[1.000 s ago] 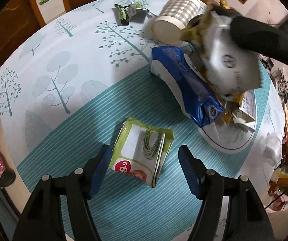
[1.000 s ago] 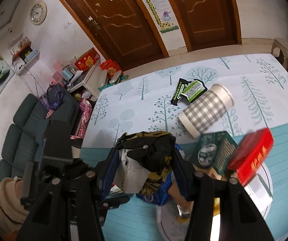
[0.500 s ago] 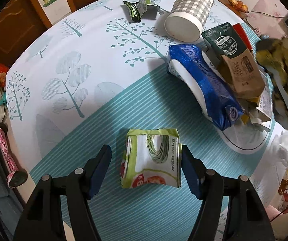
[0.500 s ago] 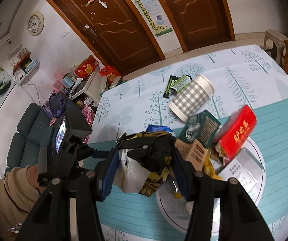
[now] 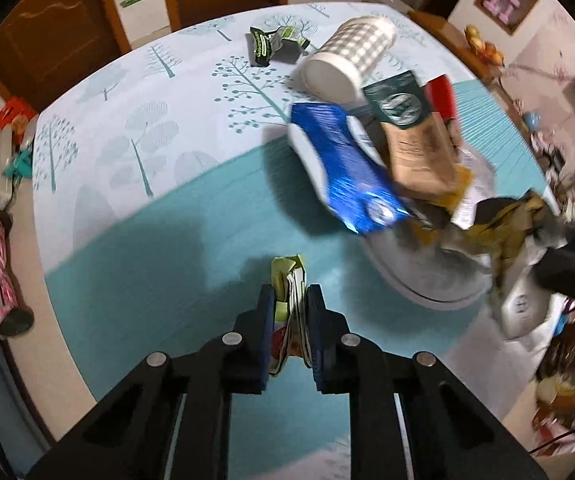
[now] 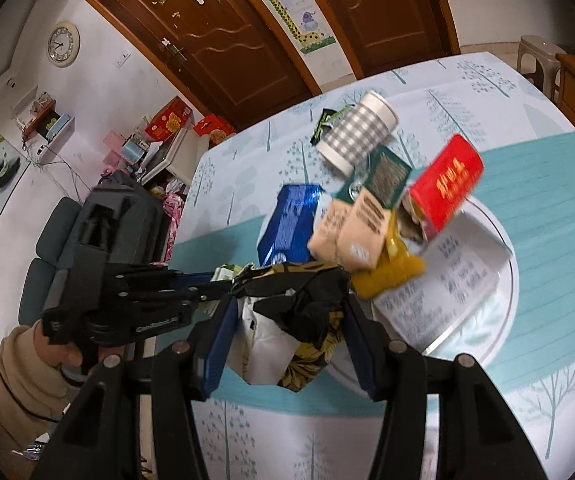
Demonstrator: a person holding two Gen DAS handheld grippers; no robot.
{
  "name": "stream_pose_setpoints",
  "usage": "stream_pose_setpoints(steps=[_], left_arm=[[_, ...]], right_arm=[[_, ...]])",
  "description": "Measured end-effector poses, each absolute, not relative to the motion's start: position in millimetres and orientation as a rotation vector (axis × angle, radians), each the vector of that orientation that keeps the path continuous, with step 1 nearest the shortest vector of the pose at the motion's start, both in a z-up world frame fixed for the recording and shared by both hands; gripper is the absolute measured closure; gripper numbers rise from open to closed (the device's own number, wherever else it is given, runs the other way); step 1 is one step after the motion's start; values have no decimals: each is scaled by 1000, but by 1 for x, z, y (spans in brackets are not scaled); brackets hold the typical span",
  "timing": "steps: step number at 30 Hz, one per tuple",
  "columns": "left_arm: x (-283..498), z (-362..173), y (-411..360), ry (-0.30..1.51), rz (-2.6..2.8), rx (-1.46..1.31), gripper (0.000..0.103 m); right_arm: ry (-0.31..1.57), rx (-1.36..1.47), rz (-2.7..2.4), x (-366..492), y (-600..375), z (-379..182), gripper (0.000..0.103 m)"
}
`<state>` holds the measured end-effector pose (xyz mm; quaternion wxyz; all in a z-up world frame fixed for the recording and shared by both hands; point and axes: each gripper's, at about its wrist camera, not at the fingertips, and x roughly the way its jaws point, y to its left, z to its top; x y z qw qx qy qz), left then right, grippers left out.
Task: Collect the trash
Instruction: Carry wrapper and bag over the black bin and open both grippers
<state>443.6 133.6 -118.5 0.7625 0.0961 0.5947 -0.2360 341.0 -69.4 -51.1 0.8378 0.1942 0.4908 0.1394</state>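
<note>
My left gripper (image 5: 290,304) is shut on a green snack packet (image 5: 287,280), squeezed edge-on just above the teal tablecloth. My right gripper (image 6: 287,316) is shut on a crumpled black, yellow and white wrapper (image 6: 295,320) beside the white plate (image 6: 503,320). The plate holds piled trash: a blue bag (image 6: 291,220), a tan carton (image 6: 359,228), a red box (image 6: 447,184) and a paper receipt (image 6: 447,280). The right gripper's wrapper (image 5: 507,236) shows in the left wrist view, at the plate's (image 5: 427,280) right side.
A checked paper cup (image 5: 347,60) lies on its side behind the pile. A small green and black wrapper (image 5: 271,42) lies further back on the cloth. The table edge (image 5: 59,320) runs along the left, with a sofa (image 6: 47,248) beyond.
My left gripper has closed on the green packet, which lay flat between open fingers before. My right gripper, still holding its wrapper, has moved to the plate's near right side.
</note>
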Motion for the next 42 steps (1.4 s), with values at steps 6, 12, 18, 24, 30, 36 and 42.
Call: stream_pose_setpoints(steps=[6,12,18,24,30,36,42], left_arm=[[372,-88,121,1266,-473,65,90],[294,-50,96,1166,-406,-9,90],[221,-35,62,1092,-344,-85,90],[145,-37,19,1063,-309,-126,90],[95,-49,-9,1082,-301,-123,89],[64,-83,-27,1157,-290,-110,89],[50,-134,-36,1210,-292,-78,89]], right_arm=[[1040,388,314,302,-82,-39,50],[1029,368,360,245,-109,-27,50],[1009,336,402,180,-147,-18,50],[1017,291,435,117,-184,-16,50],[1052,305,441,68,-212,-29,50],[1114,335,415,37,-226,-57,50],[1171,397,351,23,-234,-105,50]])
